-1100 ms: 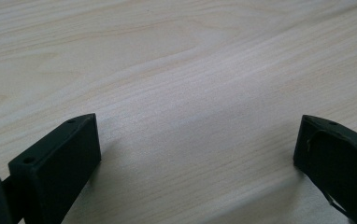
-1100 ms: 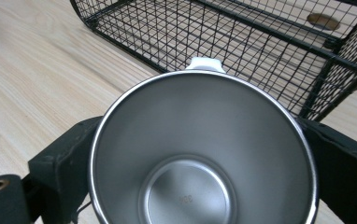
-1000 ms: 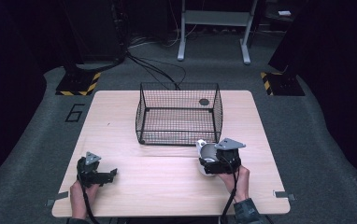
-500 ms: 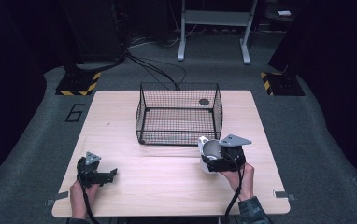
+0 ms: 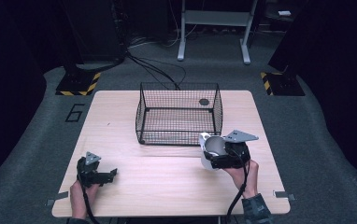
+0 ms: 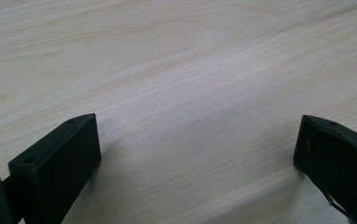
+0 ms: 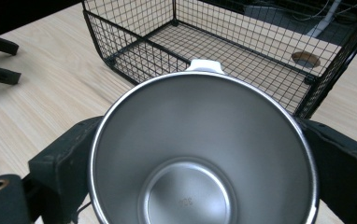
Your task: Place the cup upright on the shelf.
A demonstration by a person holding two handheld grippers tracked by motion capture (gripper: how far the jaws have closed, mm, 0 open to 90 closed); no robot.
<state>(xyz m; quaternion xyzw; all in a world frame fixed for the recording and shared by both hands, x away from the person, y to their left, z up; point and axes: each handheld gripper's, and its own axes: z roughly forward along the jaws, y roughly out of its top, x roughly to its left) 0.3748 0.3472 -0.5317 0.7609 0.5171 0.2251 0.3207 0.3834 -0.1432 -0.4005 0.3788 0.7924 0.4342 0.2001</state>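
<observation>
My right gripper (image 5: 212,154) is shut on a white cup with a steel inside (image 5: 210,149), held above the table just in front of the wire basket's near right corner. In the right gripper view the cup (image 7: 200,154) faces the camera with its mouth, a black jaw pressed on each side, and nothing lies inside it. The black wire basket (image 5: 179,114) stands at the table's far middle and holds nothing. My left gripper (image 5: 113,173) rests low at the near left, open; its jaws (image 6: 195,154) stand wide apart over bare wood.
The light wooden table (image 5: 167,172) has a round cable hole (image 5: 204,101) seen through the basket's back right. The basket (image 7: 223,51) rises right behind the cup. Dark floor, cables and stand legs surround the table.
My right gripper has lifted the cup a little and carried it slightly right and toward the basket. The left gripper has stayed where it was.
</observation>
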